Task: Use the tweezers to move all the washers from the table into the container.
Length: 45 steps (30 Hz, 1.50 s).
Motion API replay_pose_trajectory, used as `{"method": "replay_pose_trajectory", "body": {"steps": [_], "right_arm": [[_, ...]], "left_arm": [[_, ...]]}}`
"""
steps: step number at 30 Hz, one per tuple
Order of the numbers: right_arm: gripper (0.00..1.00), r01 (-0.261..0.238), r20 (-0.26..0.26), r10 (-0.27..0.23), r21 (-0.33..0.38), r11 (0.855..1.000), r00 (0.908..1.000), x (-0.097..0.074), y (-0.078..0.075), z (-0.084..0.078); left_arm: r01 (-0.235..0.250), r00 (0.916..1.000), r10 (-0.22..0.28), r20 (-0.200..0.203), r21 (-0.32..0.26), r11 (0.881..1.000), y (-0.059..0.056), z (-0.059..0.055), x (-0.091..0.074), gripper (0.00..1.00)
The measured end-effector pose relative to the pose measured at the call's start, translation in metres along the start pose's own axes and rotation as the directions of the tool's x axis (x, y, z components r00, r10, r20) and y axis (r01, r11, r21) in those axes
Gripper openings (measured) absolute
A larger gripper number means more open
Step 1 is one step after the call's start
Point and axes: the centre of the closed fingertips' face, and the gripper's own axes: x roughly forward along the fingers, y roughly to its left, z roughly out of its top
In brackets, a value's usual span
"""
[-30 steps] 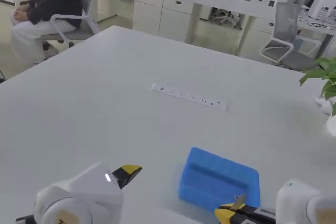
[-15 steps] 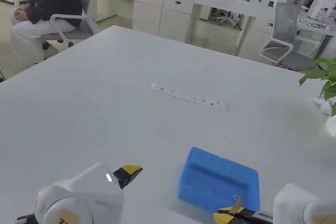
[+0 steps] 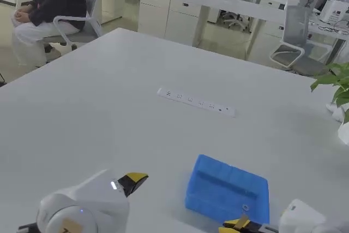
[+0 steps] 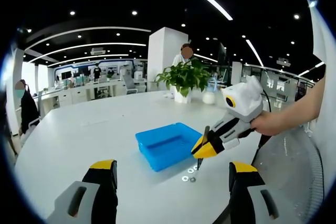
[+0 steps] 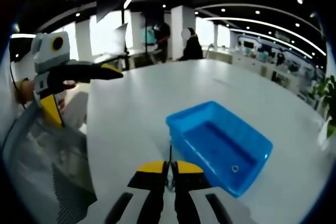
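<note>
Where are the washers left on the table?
In the left gripper view, the washers lie on the table beside the blue container, under the tweezers.

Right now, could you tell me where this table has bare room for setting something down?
The widest bare patch lies between the power strip and the blue container; the table left of the strip is bare too. Crowded: the container's near side, where washers lie and the right gripper holds the tweezers.

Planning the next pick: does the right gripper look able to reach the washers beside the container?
Likely yes: the right gripper holds the tweezers tip-down close above the washers, which lie in the open on the table beside the container, nothing between.
</note>
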Motion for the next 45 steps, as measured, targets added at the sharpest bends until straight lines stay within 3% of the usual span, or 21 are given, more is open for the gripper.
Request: {"method": "replay_pose_trajectory", "body": {"steps": [8, 12, 23, 30, 37, 42, 45], "right_arm": [[0.02, 0.010, 0.024, -0.010, 0.017, 1.000, 0.9997, 0.001, -0.008, 0.004], [0.03, -0.008, 0.028, 0.005, 0.079, 0.997, 0.9996, 0.004, -0.009, 0.004], [0.04, -0.006, 0.014, 0.006, 0.068, 0.998, 0.9999, 0.005, -0.009, 0.002], [0.04, -0.011, 0.006, 0.011, 0.059, 0.998, 0.9999, 0.005, -0.006, -0.001], [0.03, -0.003, -0.005, 0.003, -0.002, 1.000, 1.0000, 0.004, -0.003, -0.001], [0.02, 0.002, 0.007, -0.002, 0.032, 0.999, 1.0000, 0.001, -0.006, -0.001], [0.03, 0.010, 0.045, -0.013, 0.059, 0.998, 0.9989, -0.004, -0.010, 0.009]], "left_arm": [[0.003, 1.0000, -0.003, 0.001, 0.001, 1.000, 0.000, 0.000, 0.000, 0.89], [0.006, 1.0000, -0.006, -0.003, 0.005, 1.000, -0.001, -0.001, 0.000, 0.89], [0.017, 0.9998, -0.017, -0.011, 0.005, 1.000, -0.003, -0.002, 0.001, 0.87], [0.015, 0.9999, -0.015, 0.005, -0.003, 1.000, -0.002, 0.001, 0.001, 0.88], [0.013, 0.9998, -0.013, 0.015, -0.008, 1.000, -0.002, 0.003, 0.000, 0.89], [0.010, 0.9996, -0.009, 0.026, -0.017, 1.000, -0.001, 0.004, 0.000, 0.90], [0.011, 0.9994, -0.010, 0.032, -0.025, 1.000, -0.001, 0.005, -0.001, 0.90]]}}
